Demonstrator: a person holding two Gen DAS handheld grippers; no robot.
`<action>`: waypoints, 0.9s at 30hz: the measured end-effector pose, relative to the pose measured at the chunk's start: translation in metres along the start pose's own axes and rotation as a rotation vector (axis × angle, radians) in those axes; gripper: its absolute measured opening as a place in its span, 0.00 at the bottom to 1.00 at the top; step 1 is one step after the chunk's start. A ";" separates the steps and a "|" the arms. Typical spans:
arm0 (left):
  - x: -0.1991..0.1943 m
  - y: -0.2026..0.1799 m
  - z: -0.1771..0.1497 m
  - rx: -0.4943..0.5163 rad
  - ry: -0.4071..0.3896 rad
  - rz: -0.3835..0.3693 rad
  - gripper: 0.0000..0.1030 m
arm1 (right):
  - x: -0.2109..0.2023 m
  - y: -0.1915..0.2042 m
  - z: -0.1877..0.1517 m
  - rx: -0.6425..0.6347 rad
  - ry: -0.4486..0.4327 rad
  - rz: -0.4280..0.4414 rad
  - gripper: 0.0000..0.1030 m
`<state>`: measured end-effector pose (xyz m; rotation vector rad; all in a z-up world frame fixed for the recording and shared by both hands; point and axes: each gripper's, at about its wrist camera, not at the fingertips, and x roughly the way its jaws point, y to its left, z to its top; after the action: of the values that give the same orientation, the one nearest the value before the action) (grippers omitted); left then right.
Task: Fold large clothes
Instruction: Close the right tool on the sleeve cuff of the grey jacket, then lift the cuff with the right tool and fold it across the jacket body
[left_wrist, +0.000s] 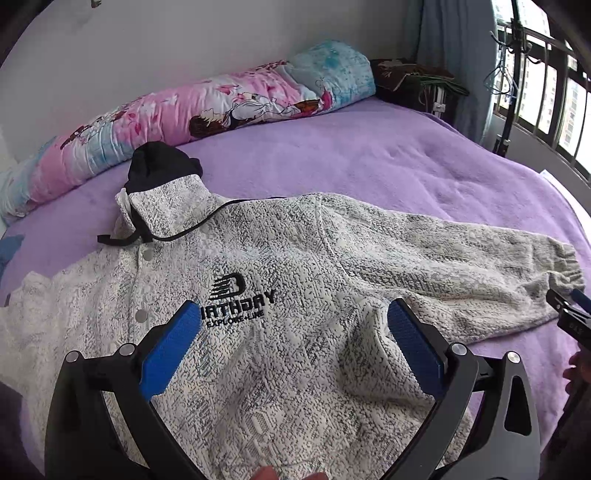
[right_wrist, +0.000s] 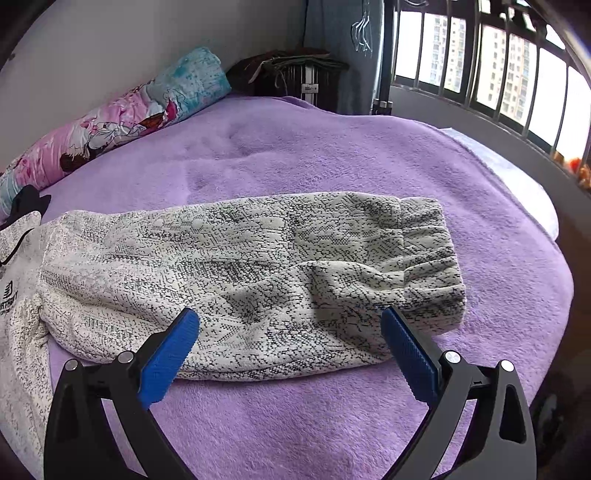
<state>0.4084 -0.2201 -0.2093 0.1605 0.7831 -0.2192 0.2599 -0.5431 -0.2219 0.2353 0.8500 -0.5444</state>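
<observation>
A white-and-black speckled hooded jacket (left_wrist: 280, 280) lies front up on the purple bed, its black-lined hood (left_wrist: 162, 173) toward the wall and a black logo on the chest. My left gripper (left_wrist: 293, 317) hovers open over the chest, blue pads wide apart with only flat fabric beneath. One sleeve (right_wrist: 258, 258) stretches out to the right, its ribbed cuff (right_wrist: 428, 243) at the far end. My right gripper (right_wrist: 290, 325) is open above the sleeve's near edge, nothing pinched between its pads. The right gripper's tip (left_wrist: 570, 314) shows at the left wrist view's right edge.
A purple fleece blanket (right_wrist: 332, 158) covers the bed. A long pink and blue printed pillow (left_wrist: 207, 107) lies along the wall. Dark folded items (left_wrist: 410, 77) sit at the far corner. A barred window (right_wrist: 498, 66) runs along the right side. Fingertips (left_wrist: 269, 472) show at the bottom.
</observation>
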 end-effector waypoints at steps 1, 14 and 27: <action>0.001 -0.001 -0.001 0.002 0.001 0.002 0.95 | 0.000 -0.003 -0.001 0.002 0.000 -0.005 0.93; 0.079 -0.036 -0.016 0.035 0.065 -0.072 0.95 | 0.045 -0.018 -0.002 0.045 0.041 -0.093 0.94; 0.094 -0.032 -0.027 -0.025 0.090 -0.113 0.96 | 0.048 0.005 -0.004 -0.048 0.079 0.044 0.03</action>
<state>0.4472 -0.2576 -0.2971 0.1029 0.8848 -0.3103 0.2853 -0.5546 -0.2612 0.2327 0.9313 -0.4758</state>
